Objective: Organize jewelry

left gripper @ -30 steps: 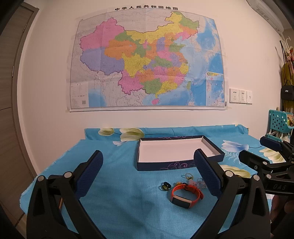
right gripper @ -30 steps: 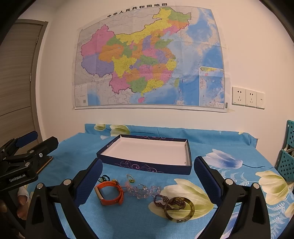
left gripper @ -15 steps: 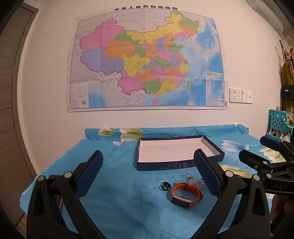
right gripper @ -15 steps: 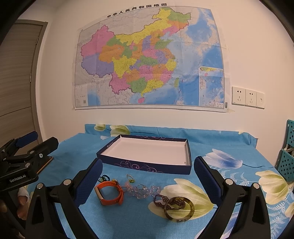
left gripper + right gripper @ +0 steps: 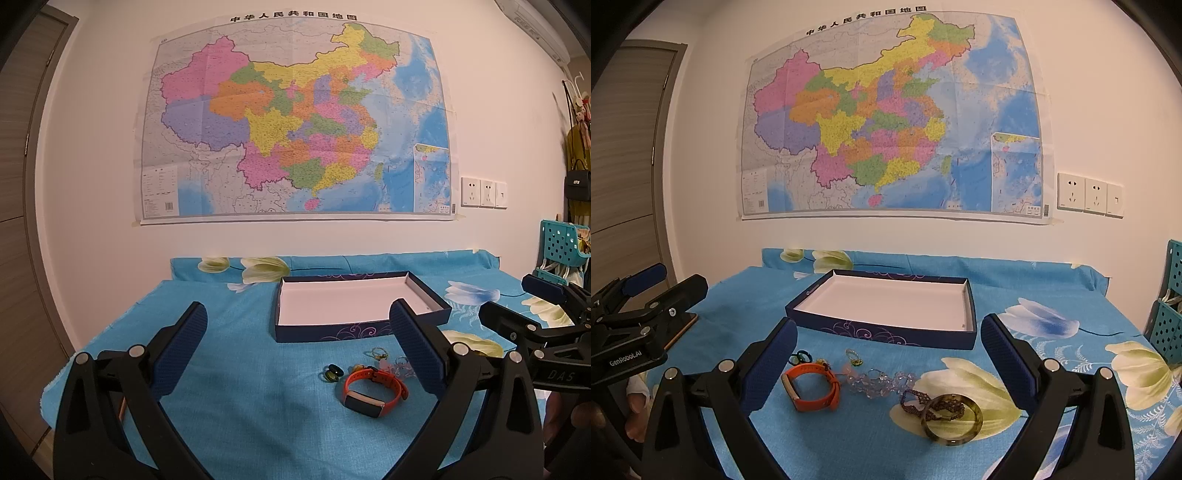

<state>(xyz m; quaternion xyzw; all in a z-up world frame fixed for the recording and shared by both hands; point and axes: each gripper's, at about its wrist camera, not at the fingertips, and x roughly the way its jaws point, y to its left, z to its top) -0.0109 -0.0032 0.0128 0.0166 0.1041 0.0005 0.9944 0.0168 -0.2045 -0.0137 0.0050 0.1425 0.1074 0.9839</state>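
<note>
home room, likely bedroom or living space. large coloured wall map [image 5: 890, 118] taped to plain white wall. white wall sockets [image 5: 1089, 195] beside map. table draped in blue floral cloth [image 5: 1052, 332], bedsheet-like, tulip print. wooden door [image 5: 624, 147] at left. air conditioner [image 5: 532, 26] high on wall at right. coat rack with hanging bag [image 5: 577, 181] and clothes at right edge. teal perforated plastic basket [image 5: 559, 242] nearby. warm indoor lighting, domestic clutter, no workshop or office fittings.
</note>
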